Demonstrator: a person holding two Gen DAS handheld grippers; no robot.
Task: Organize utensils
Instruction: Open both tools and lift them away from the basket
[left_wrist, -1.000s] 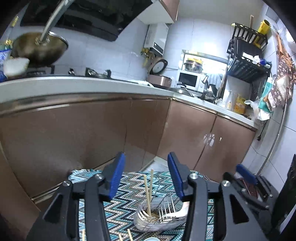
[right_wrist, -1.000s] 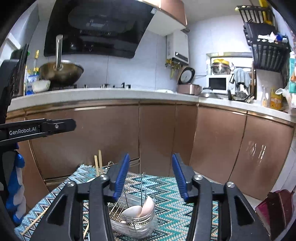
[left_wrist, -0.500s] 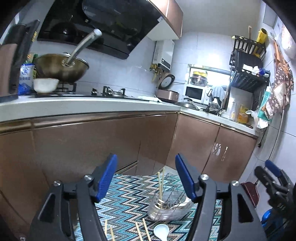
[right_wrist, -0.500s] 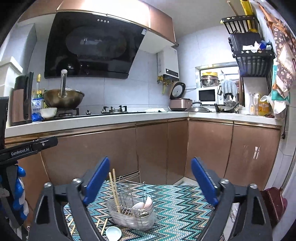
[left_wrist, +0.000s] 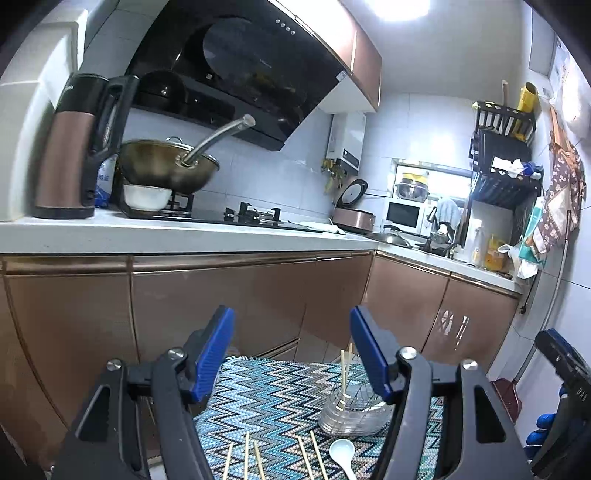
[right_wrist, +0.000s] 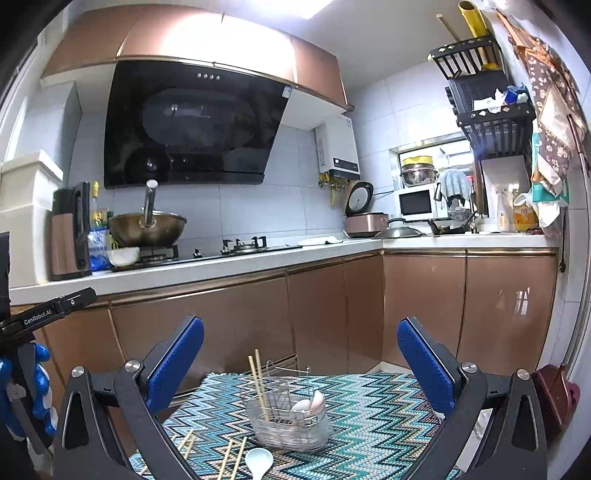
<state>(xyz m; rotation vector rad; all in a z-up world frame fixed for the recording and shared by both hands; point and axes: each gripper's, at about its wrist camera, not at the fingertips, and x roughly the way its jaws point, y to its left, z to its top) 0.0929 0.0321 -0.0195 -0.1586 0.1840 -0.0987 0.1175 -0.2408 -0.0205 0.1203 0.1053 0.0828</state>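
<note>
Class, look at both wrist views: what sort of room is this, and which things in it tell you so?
A home kitchen, most likely. A wok sits on a gas hob beneath a black range hood, and a microwave and rice cooker stand on the countertop.

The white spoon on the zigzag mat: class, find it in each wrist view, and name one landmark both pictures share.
Left wrist view: the spoon lies at the bottom edge, right of centre, just in front of the clear caddy.
Right wrist view: the spoon lies at the bottom edge, left of centre, in front of the caddy.
Shared landmark: the wok on the stove.
</note>
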